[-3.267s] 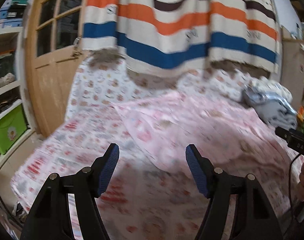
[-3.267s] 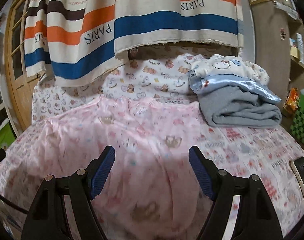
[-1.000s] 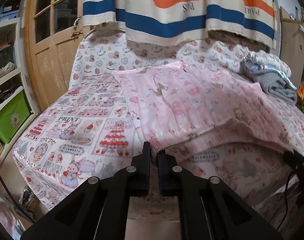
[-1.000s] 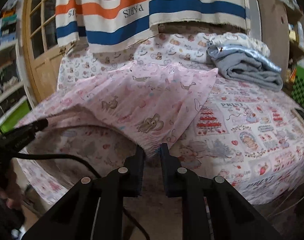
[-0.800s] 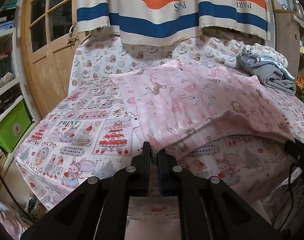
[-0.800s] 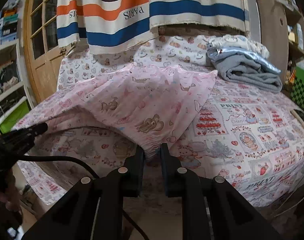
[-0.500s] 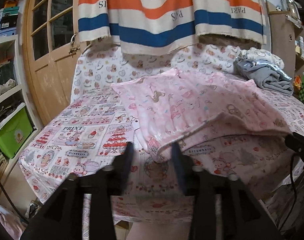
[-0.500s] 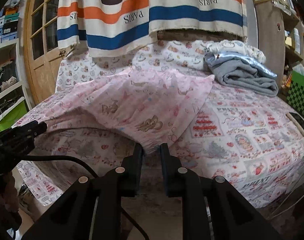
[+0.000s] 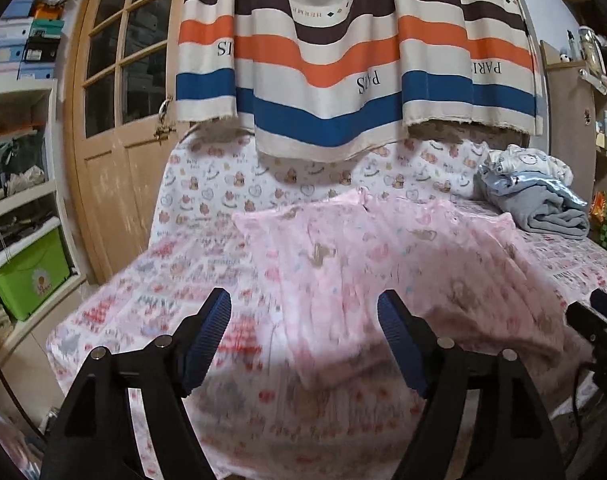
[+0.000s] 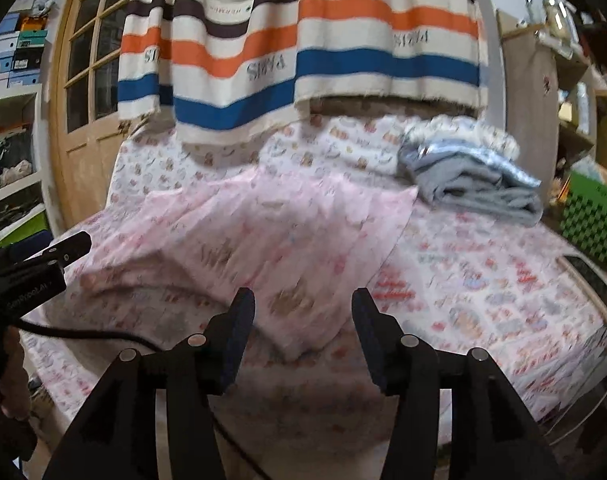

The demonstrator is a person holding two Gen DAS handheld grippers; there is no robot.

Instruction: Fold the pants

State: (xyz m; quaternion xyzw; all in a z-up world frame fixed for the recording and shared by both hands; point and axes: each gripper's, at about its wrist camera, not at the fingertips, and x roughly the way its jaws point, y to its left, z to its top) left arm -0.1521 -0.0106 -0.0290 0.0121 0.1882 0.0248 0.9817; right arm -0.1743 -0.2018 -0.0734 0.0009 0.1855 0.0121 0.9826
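Beside the door, a green bin (image 9: 27,268) sits shelved, contents unclear.

Soft cloth on the bed, hard plastic and worn wood around it.
The pink printed pants (image 9: 367,264) are thin matt cloth on a printed cotton bedsheet (image 9: 191,264); the striped hanging cloth (image 9: 343,60) looks coarsely woven with a frayed hem; the wooden door (image 9: 115,168) is scuffed; the green storage bin (image 9: 27,276) is glossy plastic.
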